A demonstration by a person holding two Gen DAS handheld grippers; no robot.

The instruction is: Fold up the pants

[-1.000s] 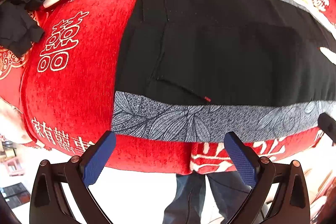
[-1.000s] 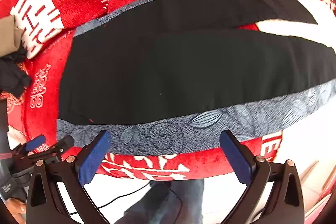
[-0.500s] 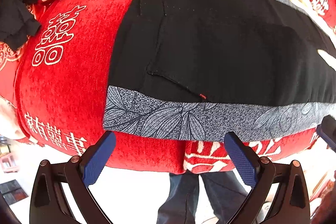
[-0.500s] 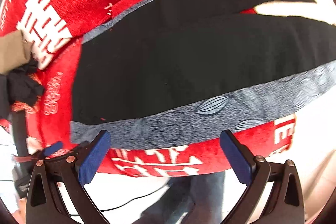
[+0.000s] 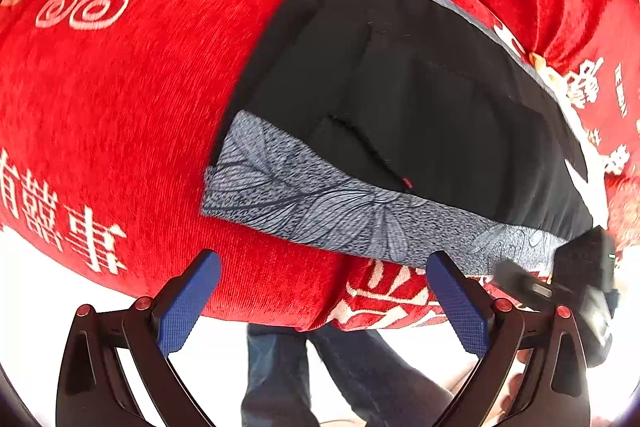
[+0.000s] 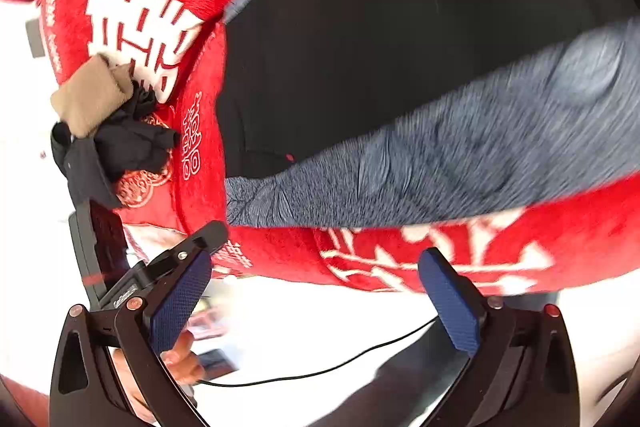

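Observation:
Black pants (image 5: 420,107) with a grey leaf-patterned side stripe (image 5: 320,207) lie flat on a red cloth with white characters (image 5: 120,107). The waist end points left. My left gripper (image 5: 320,303) is open and empty, just off the near edge below the stripe. My right gripper (image 6: 316,299) is open and empty, also off the near edge, below the same stripe (image 6: 460,155) and black cloth (image 6: 400,47). The right gripper shows at the right edge of the left wrist view (image 5: 580,279).
A beige and black bundle of clothes (image 6: 104,119) lies at the far left of the red cloth. The near edge of the cloth (image 5: 280,299) drops off to a bright floor. A person's jeans-clad legs (image 5: 304,375) stand below. A black cable (image 6: 320,371) runs across the floor.
Both grippers have swung to the left along the near edge. The waist end of the pants now sits closer to the middle of both views. Both stay open.

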